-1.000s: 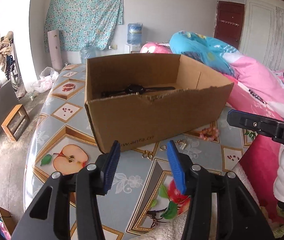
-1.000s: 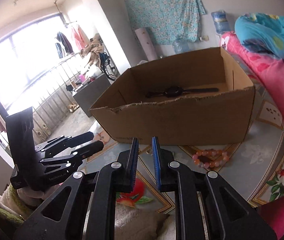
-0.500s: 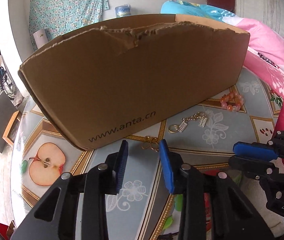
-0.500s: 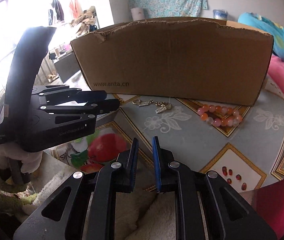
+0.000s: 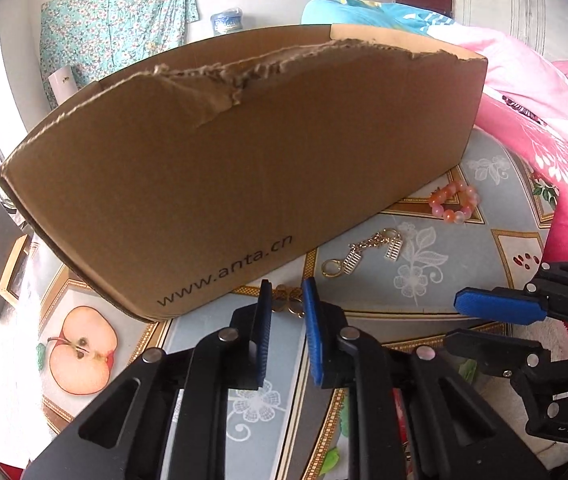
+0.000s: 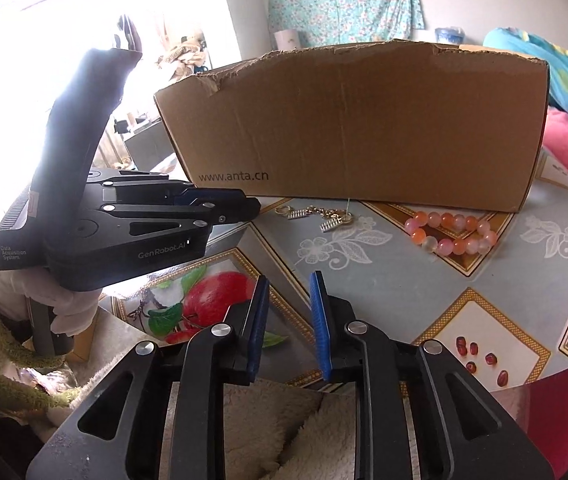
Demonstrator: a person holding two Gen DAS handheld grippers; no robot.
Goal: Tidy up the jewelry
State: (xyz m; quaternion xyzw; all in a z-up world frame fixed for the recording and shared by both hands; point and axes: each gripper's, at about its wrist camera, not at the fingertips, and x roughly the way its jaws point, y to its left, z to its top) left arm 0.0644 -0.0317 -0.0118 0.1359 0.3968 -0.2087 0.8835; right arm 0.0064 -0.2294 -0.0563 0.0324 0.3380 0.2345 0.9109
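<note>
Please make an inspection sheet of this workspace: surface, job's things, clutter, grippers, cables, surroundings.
Surface: fruit-patterned tablecloth, flat.
Job's things: brown cardboard box; pink-orange bead bracelet, gold chain with charms, small gold earrings lie before it.
Clutter: nothing seen.
Grippers: left hand-held gripper has been closing, earrings between its tips, contact unclear; right hand-held gripper has been opening, holds nothing.
Cables: nothing seen.
Surroundings: pink bedding, floral wall cloth.

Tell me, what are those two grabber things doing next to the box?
A person is tidying jewelry off a fruit-patterned table. The left gripper has just been closing around small gold earrings beside the cardboard box; whether its pads press them yet is unclear. The right gripper has been opening and holds nothing. A gold chain and a pink bead bracelet wait on the table.
</note>
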